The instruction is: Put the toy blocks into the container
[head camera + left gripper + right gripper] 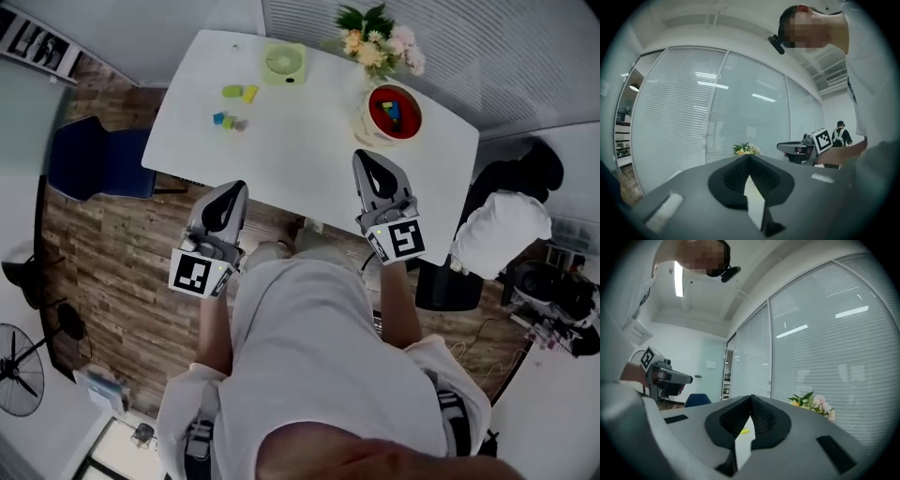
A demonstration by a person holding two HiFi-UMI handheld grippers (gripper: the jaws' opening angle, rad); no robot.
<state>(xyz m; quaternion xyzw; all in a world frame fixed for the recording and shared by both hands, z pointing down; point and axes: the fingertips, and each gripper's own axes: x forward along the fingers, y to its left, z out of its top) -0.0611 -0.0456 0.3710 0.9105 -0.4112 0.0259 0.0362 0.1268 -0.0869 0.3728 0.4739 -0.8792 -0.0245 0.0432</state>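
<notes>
On the white table [300, 131] lie several small toy blocks: a green one [232, 91] and a yellow one [249, 93] near the far left, with a blue and green pair [225, 120] closer in. A red-rimmed round container [394, 112] with blocks inside stands at the far right. My left gripper [228, 202] hovers shut and empty off the table's near edge. My right gripper [375, 173] is shut and empty at the near edge, just short of the container. In the right gripper view a yellow block [745, 431] peeks between the shut jaws.
A small green fan [283, 62] and a bunch of flowers [380, 42] stand at the table's far edge. A blue chair [98, 159] is at the left, a black chair with white cloth [502, 230] at the right. A person stands far off [840, 136].
</notes>
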